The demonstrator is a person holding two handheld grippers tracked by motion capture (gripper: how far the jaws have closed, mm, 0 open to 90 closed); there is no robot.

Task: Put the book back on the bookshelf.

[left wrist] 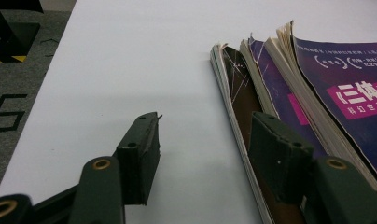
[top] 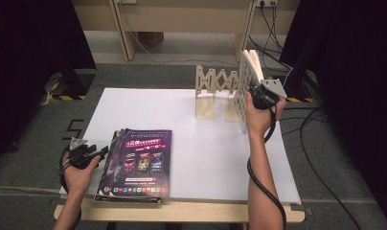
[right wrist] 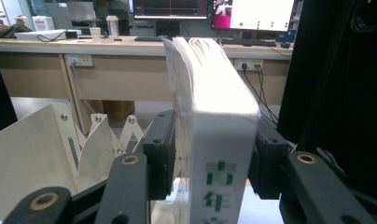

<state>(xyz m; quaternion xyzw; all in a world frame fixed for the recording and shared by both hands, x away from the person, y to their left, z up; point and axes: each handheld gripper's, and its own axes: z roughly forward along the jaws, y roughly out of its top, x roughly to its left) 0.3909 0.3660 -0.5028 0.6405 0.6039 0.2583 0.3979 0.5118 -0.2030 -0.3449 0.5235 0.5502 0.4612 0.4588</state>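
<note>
A stack of purple-covered magazines point(top: 136, 163) lies at the front left of the white tabletop point(top: 210, 148). My left gripper point(top: 103, 152) rests low at the stack's left edge, open. In the left gripper view the left gripper point(left wrist: 203, 144) has one jaw over bare white surface and the other above the magazines point(left wrist: 345, 88), touching nothing. At the back right a thick white book point(top: 249, 76) stands upright beside a wooden folding rack point(top: 215, 91). My right gripper point(top: 253, 91) holds it. In the right gripper view the right gripper point(right wrist: 210, 154) has a pad against each face of the book point(right wrist: 214, 116).
The rack point(right wrist: 37, 144) stands left of the book, with an upright panel and zigzag links. Black curtains hang at both sides. Cables point(top: 321, 158) run over the grey floor to the right. A wooden desk frame point(top: 182, 28) stands beyond the table.
</note>
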